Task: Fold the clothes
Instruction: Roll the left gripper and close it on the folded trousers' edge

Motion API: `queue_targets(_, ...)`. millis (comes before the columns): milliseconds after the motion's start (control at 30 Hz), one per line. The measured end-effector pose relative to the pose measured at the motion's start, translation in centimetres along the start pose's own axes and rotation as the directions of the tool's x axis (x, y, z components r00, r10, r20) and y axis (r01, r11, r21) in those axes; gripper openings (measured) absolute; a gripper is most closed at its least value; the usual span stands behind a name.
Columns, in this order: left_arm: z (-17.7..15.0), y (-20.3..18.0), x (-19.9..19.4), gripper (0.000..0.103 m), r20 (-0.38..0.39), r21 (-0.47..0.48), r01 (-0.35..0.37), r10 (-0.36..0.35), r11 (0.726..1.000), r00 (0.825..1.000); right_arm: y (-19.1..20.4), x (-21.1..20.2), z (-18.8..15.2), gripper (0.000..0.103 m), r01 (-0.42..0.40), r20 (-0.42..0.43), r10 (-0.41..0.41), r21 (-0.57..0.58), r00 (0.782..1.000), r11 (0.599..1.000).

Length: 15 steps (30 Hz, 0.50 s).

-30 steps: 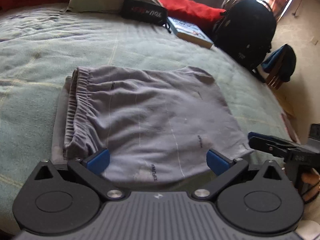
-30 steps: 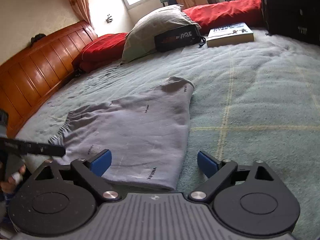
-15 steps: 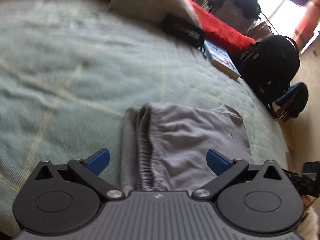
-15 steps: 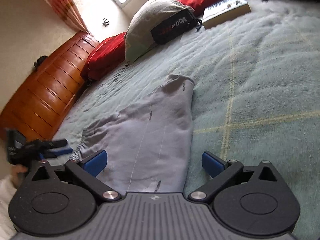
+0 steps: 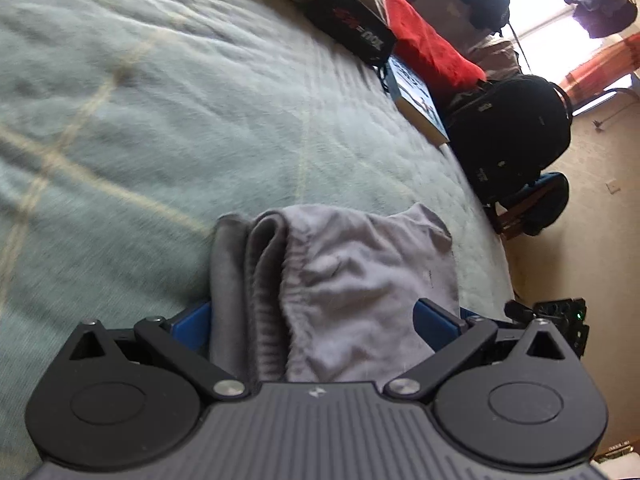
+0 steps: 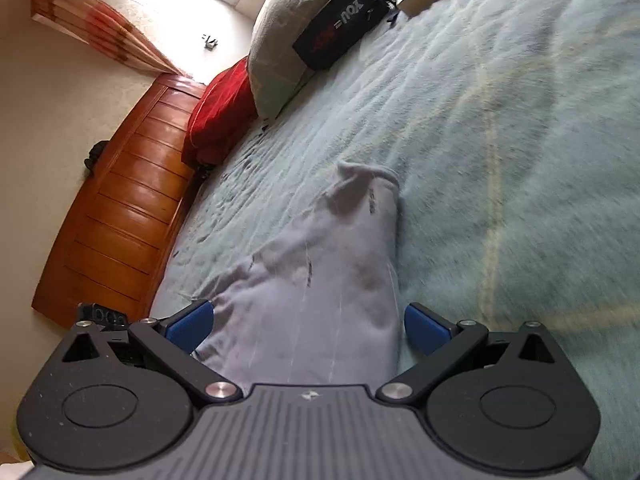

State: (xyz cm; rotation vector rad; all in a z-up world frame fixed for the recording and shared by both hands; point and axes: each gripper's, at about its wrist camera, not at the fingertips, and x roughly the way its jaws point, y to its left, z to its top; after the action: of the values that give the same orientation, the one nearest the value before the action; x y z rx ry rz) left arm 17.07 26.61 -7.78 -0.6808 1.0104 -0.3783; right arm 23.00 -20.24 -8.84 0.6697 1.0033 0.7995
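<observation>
Grey shorts (image 5: 360, 280) lie folded on a pale green bedspread (image 5: 160, 120). In the left wrist view my left gripper (image 5: 316, 320) is open, its blue pads on either side of the elastic waistband end, very close over the cloth. In the right wrist view the shorts (image 6: 320, 280) run away from me, and my right gripper (image 6: 308, 324) is open with its pads straddling the near leg end. The other gripper shows at each view's edge (image 5: 560, 316) (image 6: 100, 314).
A grey pillow (image 6: 304, 28), red pillows (image 6: 224, 112), a black pouch (image 5: 352, 32) and a book (image 5: 416, 100) lie at the head of the bed. A black backpack (image 5: 512, 136) stands by the bed edge. A wooden headboard (image 6: 120, 216) is at left.
Both grippers have rolled and dropped closer to the shorts, the left one shifting to the waistband end and the right one to the leg end. Both stay open.
</observation>
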Motion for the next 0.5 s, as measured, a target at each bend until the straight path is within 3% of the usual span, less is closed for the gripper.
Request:
queue_targets(267, 0.3, 0.2, 0.7, 0.102, -0.010, -0.037, 0.046, -0.047, 0.998, 0.999, 0.2, 2.8, 2.3, 0.103, -0.023, -0.036, 0.022, -0.026, 0.999, 0.999)
queue_targets(500, -1.4, 0.4, -0.3, 0.102, -0.049, -0.097, 0.095, -0.100, 0.991, 0.994, 0.4, 1.5, 1.0, 0.103, -0.073, -0.107, 0.073, -0.003, 0.992, 0.997)
